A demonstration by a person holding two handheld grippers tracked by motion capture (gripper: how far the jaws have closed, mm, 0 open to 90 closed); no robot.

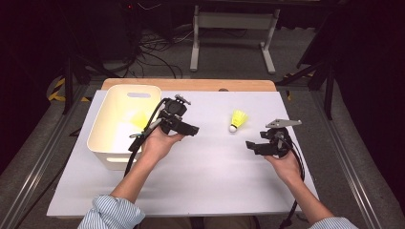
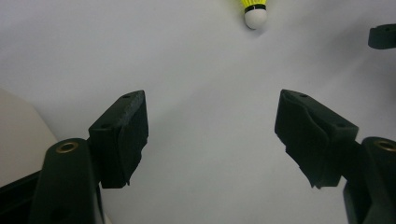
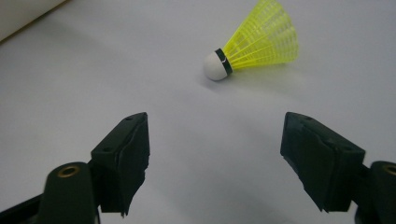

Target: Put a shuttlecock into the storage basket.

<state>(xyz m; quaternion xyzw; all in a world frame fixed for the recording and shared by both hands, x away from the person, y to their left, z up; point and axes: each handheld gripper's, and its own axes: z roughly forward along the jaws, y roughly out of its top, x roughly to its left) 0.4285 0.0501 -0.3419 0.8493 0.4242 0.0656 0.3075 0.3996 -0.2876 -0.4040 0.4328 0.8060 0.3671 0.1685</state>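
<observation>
A yellow shuttlecock [image 1: 238,119] with a white cork lies on its side on the white table [image 1: 205,176], right of centre. It appears ahead of the right gripper [image 3: 215,135] as the shuttlecock [image 3: 254,44], a short way beyond the open, empty jaws. My right gripper [image 1: 250,145] sits just right of and nearer than it. My left gripper [image 1: 193,130] is held beside the white bin [image 1: 106,143], pointing right, jaws wide open over bare table [image 2: 210,121]. The shuttlecock's cork [image 2: 255,16] shows far ahead of it. Another yellow shuttlecock [image 1: 138,118] lies inside the bin.
The white bin stands at the table's left side. A wooden board edge [image 1: 191,84] runs along the table's far side. The other gripper's jaw tip [image 2: 382,36] shows at the right edge of the left gripper view. Cables and a metal stand lie on the floor beyond.
</observation>
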